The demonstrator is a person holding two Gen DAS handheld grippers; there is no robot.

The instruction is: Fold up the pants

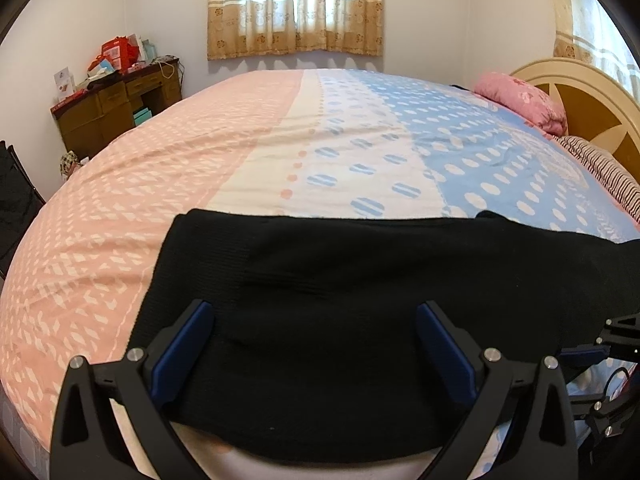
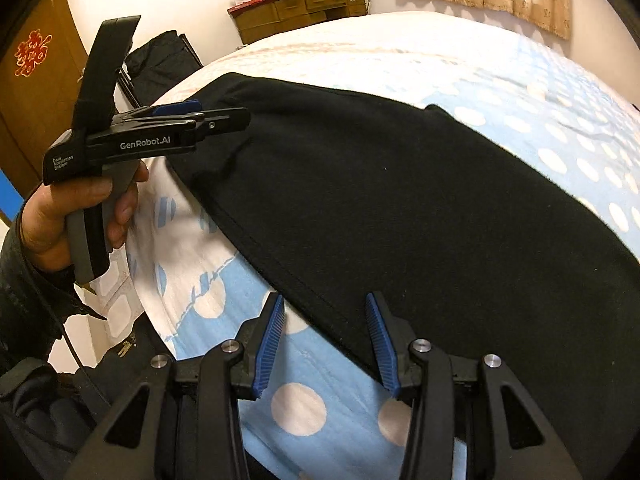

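Black pants [image 1: 340, 280] lie flat on the bed near its front edge, folded lengthwise; they also show in the right wrist view [image 2: 400, 200]. My left gripper [image 1: 314, 308] is open, its blue pads wide apart just above the pants' near part. It also shows from the side in the right wrist view [image 2: 224, 114], held in a hand at the pants' left end. My right gripper [image 2: 326, 300] is open over the pants' hemmed near edge, holding nothing. Part of it shows at the right edge of the left wrist view [image 1: 600, 344].
The bed [image 1: 240, 152] has a pink, white and blue dotted cover. A pink pillow [image 1: 524, 100] and a wooden headboard [image 1: 592, 108] are at the right. A cluttered wooden desk [image 1: 116, 108] stands at the far left wall. A dark chair [image 2: 160, 64] stands beside the bed.
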